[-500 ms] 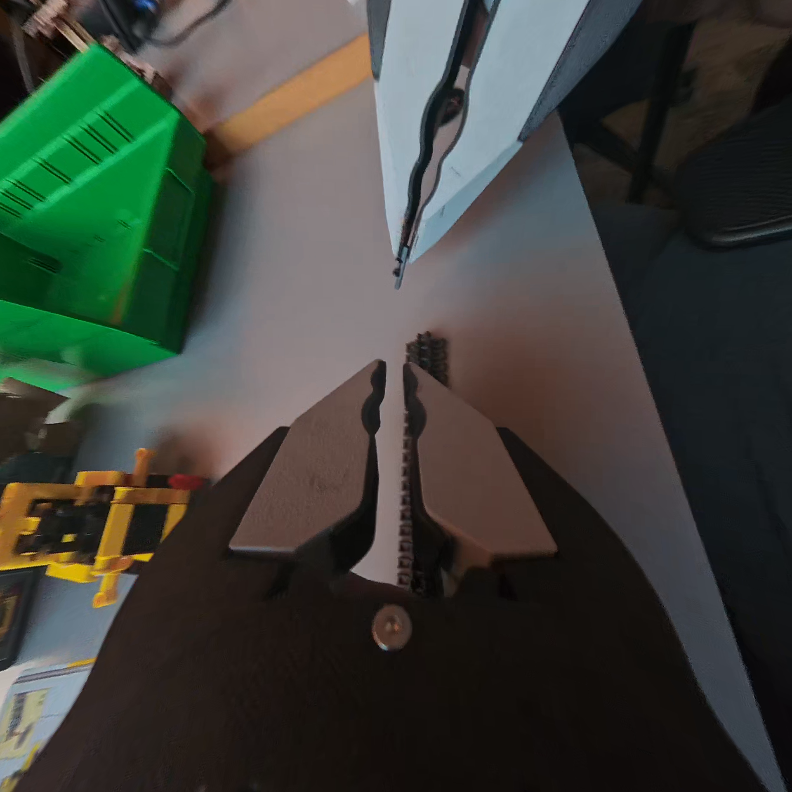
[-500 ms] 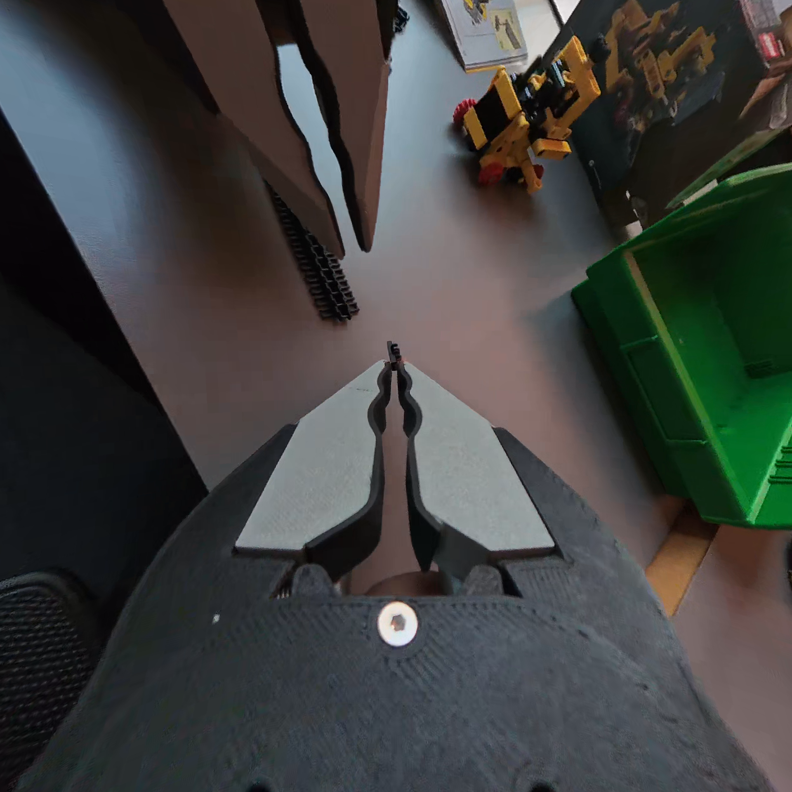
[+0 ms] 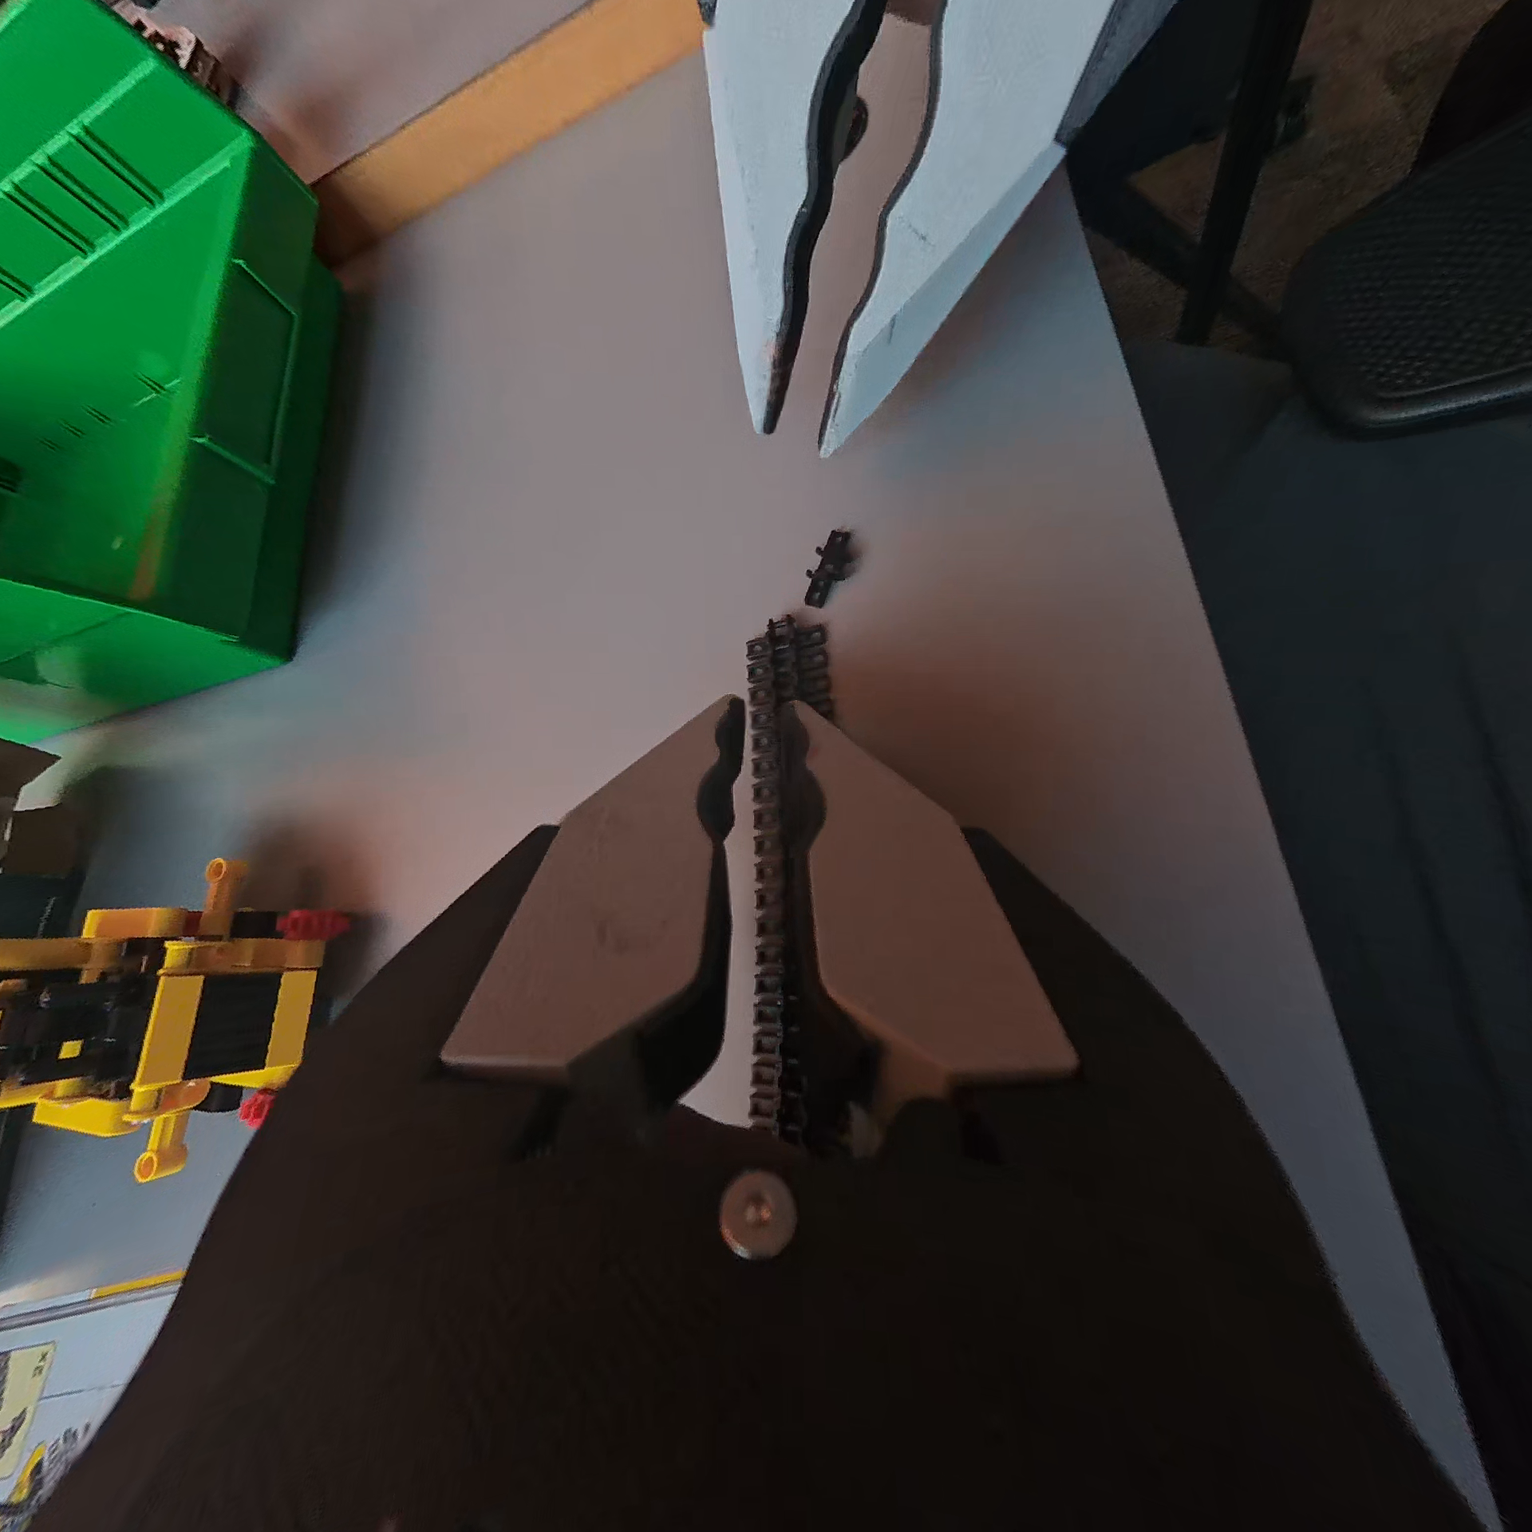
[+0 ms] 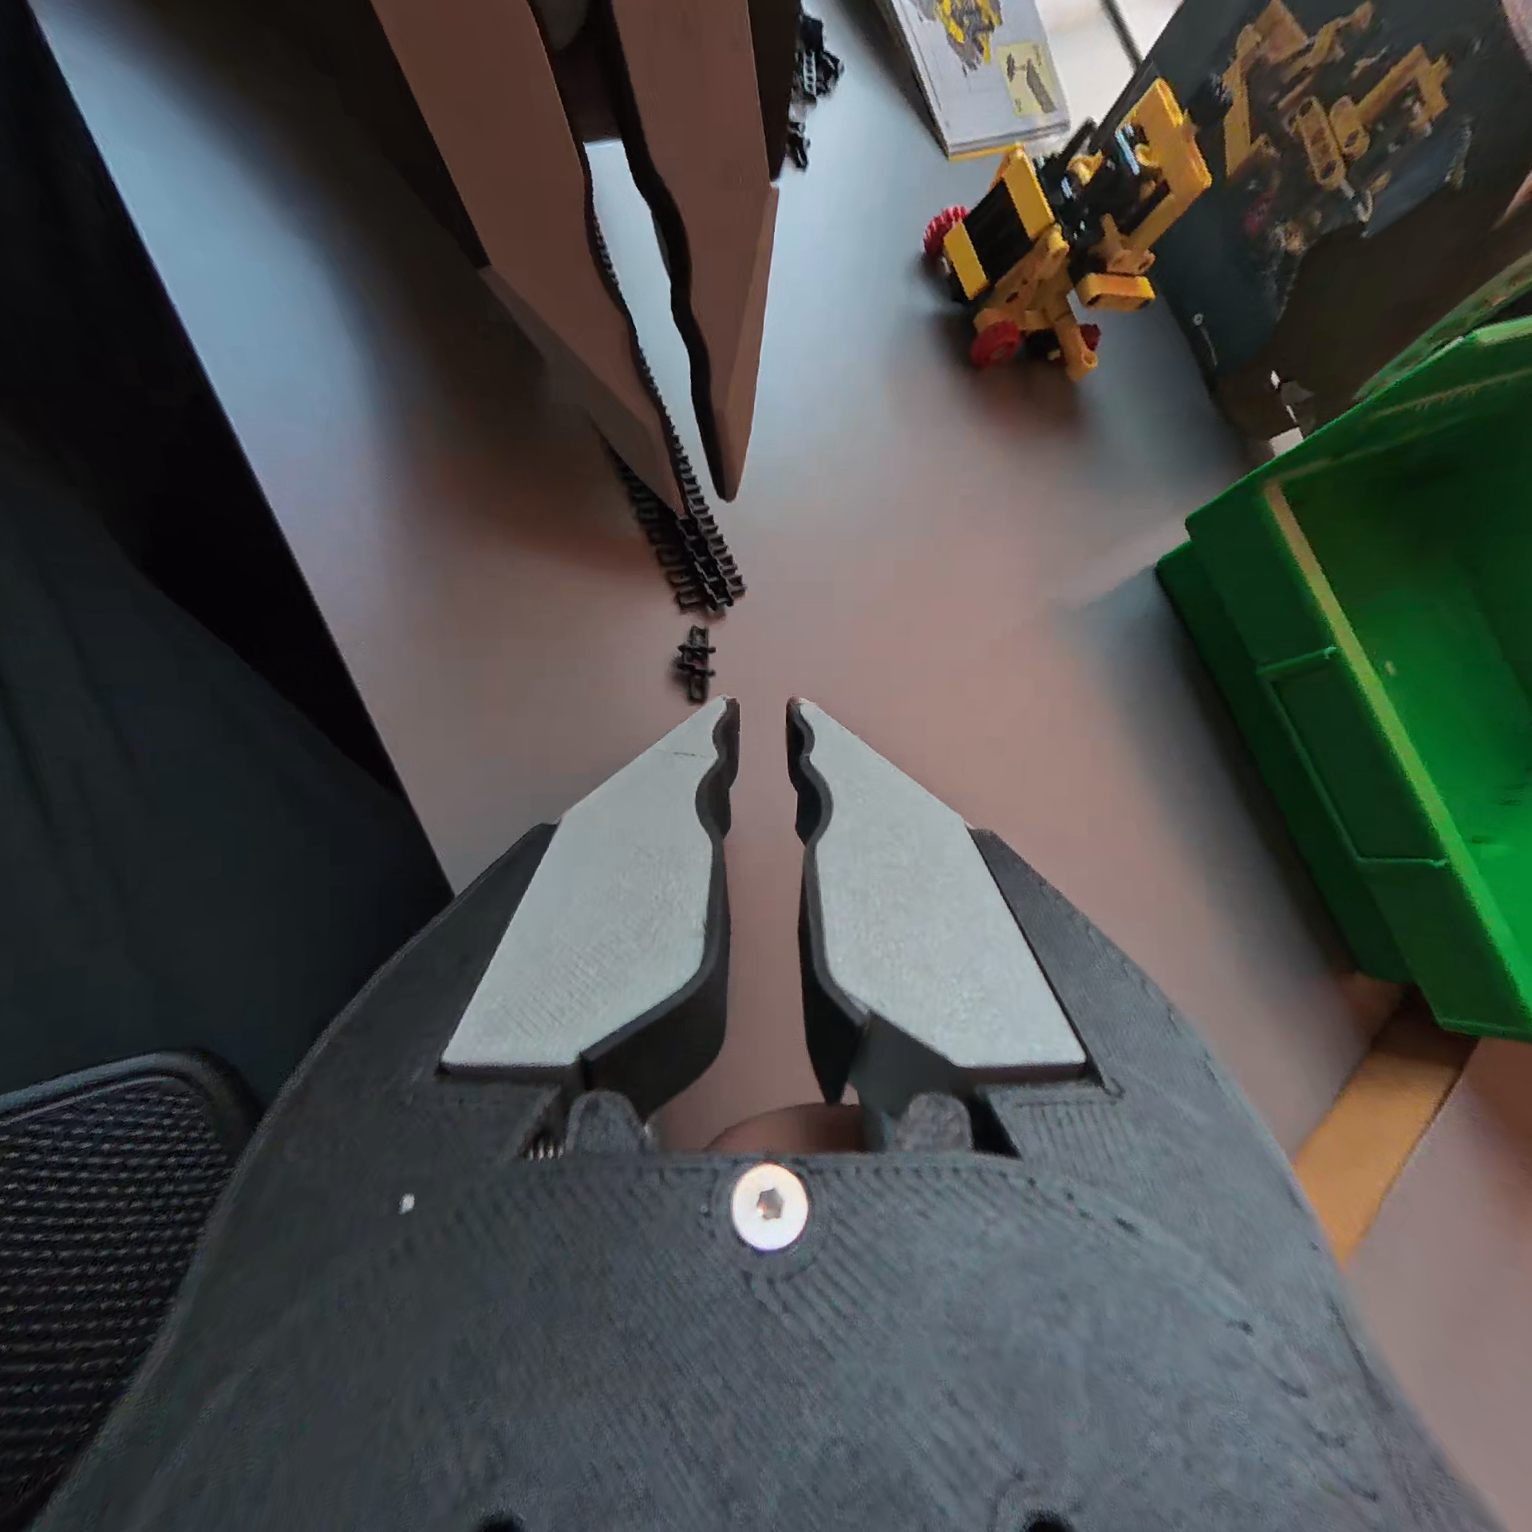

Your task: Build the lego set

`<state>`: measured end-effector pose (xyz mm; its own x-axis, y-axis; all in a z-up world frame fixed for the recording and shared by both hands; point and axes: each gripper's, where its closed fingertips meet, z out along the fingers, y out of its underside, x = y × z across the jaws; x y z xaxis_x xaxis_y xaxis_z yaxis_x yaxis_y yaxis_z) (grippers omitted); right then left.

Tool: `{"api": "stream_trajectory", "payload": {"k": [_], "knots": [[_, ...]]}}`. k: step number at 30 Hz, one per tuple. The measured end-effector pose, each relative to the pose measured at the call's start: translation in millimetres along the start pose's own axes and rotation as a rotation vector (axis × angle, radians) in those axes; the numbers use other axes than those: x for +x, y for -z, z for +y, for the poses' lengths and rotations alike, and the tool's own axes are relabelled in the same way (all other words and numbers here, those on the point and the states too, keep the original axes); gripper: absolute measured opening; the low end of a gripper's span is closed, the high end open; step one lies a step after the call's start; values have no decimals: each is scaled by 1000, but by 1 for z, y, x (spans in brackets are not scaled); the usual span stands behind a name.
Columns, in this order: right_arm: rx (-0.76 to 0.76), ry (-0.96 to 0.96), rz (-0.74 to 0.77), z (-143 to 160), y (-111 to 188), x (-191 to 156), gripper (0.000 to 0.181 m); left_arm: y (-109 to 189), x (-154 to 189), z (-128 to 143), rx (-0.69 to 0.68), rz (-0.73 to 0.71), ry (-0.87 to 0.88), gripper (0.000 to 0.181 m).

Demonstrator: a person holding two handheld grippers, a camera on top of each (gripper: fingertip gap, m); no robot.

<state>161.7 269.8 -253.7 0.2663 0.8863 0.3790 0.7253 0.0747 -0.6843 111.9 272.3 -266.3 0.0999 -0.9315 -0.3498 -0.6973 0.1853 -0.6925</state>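
One loose track link (image 3: 831, 564) lies just beyond one track strip (image 3: 779, 746).

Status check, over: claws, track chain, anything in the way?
Left claw shut on black lego track chain. Right claw open, empty. Small loose black link on table between them.

- Tabletop (image 4: 953, 630): plain grey surface, one edge bordering dark floor.
- Black track chain (image 3: 779, 663): laid flat in a long strip near that edge.
- Loose black link (image 3: 831, 564): just beyond the chain's end, apart from it.
- Green bin (image 4: 1368, 729): open-topped.
- Yellow model vehicle (image 4: 1069, 249): red gears, beside a dark box (image 4: 1326, 191).
- Instruction booklet (image 4: 978, 75): lying flat.
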Motion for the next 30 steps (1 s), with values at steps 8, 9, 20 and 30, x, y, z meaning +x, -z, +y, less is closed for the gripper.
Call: {"api": "stream_trajectory", "payload": {"k": [8, 9, 20, 30], "knots": [[-57, 9, -52, 2, -15, -14, 12, -3, 4, 3, -16, 11, -15, 0], [-62, 6, -52, 3, -17, -14, 12, -3, 4, 3, -16, 10, -17, 0], [-41, -14, -133, -4, -13, -27, 5, 0, 3, -1, 4, 28, 31, 4], [-35, -96, -102, -2, -21, -16, 24, -3, 3, 1, -12, 19, 24, 4]]}}
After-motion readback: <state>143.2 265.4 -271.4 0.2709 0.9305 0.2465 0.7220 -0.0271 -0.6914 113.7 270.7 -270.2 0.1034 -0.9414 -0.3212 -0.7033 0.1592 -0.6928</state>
